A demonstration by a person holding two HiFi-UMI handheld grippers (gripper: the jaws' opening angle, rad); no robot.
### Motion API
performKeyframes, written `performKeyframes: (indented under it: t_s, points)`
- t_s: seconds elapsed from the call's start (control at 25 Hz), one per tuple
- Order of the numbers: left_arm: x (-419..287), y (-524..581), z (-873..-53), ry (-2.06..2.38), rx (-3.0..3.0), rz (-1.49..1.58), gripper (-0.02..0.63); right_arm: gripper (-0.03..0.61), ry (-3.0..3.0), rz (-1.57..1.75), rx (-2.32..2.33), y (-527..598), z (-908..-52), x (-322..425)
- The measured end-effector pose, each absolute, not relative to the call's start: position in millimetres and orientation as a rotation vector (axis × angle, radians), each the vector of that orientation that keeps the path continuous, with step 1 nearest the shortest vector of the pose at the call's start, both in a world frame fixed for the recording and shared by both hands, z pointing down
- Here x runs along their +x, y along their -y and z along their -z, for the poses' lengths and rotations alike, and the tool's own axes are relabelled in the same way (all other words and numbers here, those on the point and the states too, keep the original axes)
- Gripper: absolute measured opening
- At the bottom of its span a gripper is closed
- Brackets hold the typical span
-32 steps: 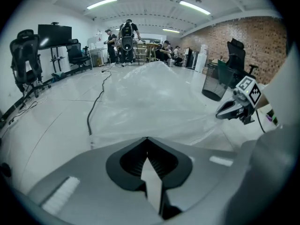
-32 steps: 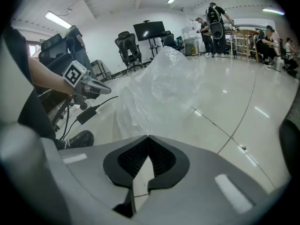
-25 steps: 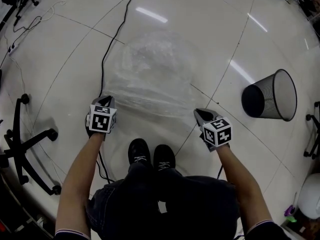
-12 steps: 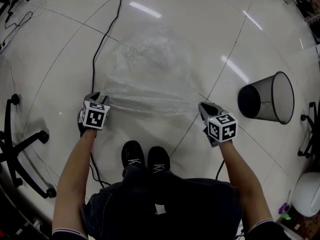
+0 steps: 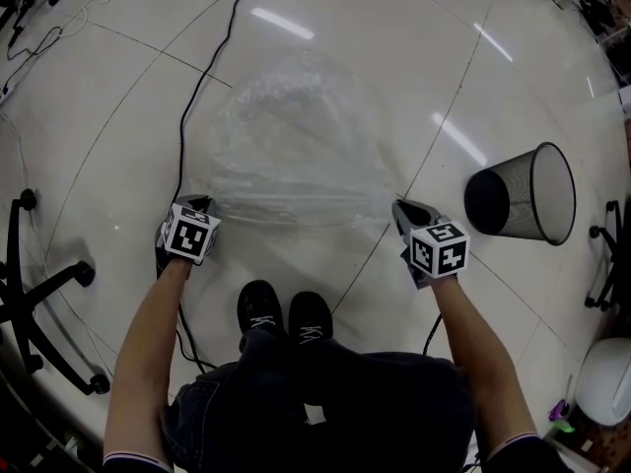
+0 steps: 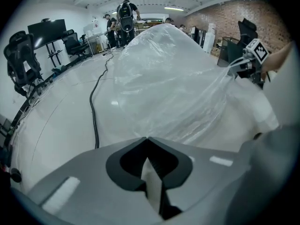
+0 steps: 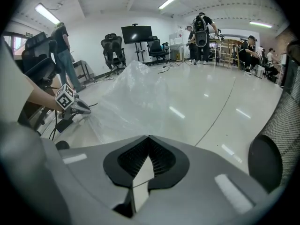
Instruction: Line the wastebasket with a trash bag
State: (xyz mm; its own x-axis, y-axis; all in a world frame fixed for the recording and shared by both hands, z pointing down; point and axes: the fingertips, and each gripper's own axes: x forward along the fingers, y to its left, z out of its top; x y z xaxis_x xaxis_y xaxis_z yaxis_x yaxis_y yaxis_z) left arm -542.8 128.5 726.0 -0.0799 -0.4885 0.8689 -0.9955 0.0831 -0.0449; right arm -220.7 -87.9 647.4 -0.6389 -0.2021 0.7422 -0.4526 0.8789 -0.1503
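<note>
Above glossy white floor [image 5: 463, 47], a clear, crinkly, billowy trash bag [image 5: 296, 136].

I count one clear bag [image 5: 296, 136] on the floor. Right of the bag, one mesh wastebasket [image 5: 523, 193]; along its left side, one black cable [image 5: 202, 87]. At its near edge, two tongs: left tongs [image 5: 201, 203], right tongs [image 5: 400, 206]. Behind it, two shoes [image 5: 259, 308].

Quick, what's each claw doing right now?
Left claw: just closed, gripping the trash bag by its edge.
Right claw: closed on the trash bag too.
</note>
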Motion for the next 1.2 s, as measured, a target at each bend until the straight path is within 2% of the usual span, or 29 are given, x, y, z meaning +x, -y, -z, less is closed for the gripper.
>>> performKeyframes:
  t_s: [0.2, 0.48, 0.84, 1.2]
  points:
    - [-547.8, -123.8, -702.6, 1.690, 1.490, -0.914, 0.012, 0.002, 2.279, -0.409, 0.481, 89.7, -635.9, -221.9]
    - [-557.8, -104.1, -630.1, 1.790, 1.540, -0.879, 0.012, 0.002, 2.334, -0.374, 0.533, 100.2, -594.1, -223.3]
    - [-560.4, -77.6, -500.5, 1.975, 1.662, -0.779, 0.012, 0.002, 2.451, -0.274, 0.639, 111.8, -498.0, -213.2]
    - [-533.5, -53.5, -364.0, 2.133, 1.844, -0.703, 0.012, 0.002, 2.573, -0.139, 0.781, 120.2, -383.9, -175.5]
